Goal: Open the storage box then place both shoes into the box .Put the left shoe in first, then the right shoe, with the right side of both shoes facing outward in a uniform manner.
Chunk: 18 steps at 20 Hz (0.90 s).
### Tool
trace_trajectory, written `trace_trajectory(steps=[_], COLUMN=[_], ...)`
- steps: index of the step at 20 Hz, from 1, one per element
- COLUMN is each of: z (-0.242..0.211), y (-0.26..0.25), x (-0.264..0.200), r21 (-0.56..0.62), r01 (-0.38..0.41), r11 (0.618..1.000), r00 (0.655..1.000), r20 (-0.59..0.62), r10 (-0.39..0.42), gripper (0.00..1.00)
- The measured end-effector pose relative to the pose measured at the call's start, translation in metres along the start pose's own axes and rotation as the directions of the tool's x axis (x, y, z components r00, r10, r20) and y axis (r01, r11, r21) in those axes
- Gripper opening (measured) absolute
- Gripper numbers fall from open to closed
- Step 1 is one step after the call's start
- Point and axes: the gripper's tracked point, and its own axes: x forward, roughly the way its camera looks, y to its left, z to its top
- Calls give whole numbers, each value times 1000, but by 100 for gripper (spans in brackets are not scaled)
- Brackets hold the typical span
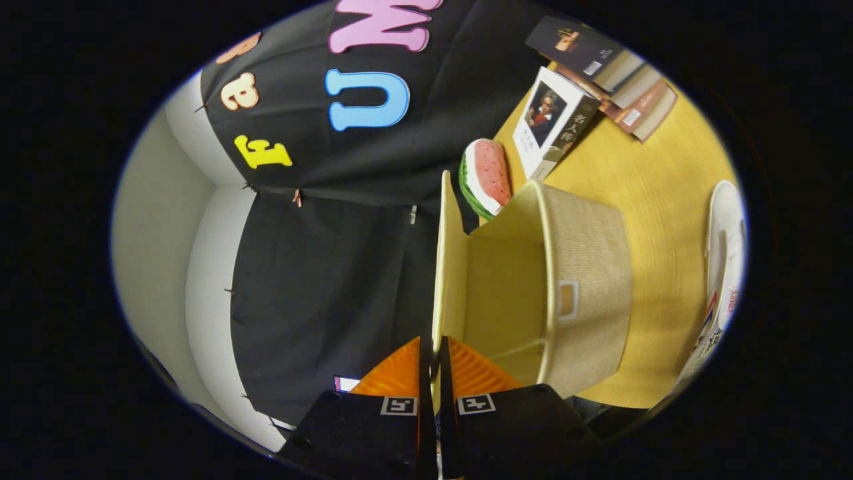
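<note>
The gripper [431, 363] has both fingers pinched tight on the edge of the lid [450, 267] of the storage box [586, 293]. The lid stands raised, and the open box lies just ahead of the fingers on the table [653, 180], with a shoe [723, 267] beyond it.

Cloth-walled booth [320, 267]; books [626, 80] on table [653, 200]

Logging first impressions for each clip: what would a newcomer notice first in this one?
The gripper is shut on the lid of the beige storage box, holding it open just ahead of the fingers. Beyond the box, a watermelon-slice toy and a few books lie on the yellow table. A white shoe lies beside the box.
</note>
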Motion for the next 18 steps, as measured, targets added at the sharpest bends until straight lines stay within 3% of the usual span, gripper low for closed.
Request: trace_trajectory(steps=[8,13,16,17,18], z=[-31,-54,-69,-75,-79], y=[94,112,112,109,107], x=[87,145,174,182,191], r21=[-196,-199,-224,-232,-236], r01=[18,25,54,67,78], r11=[980,980,973,970,969], r00=[999,999,997,997,995], r20=[-40,-42,-34,-32,-34], r10=[-27,-34,-64,-77,-89], gripper=[8,11,39,44,61])
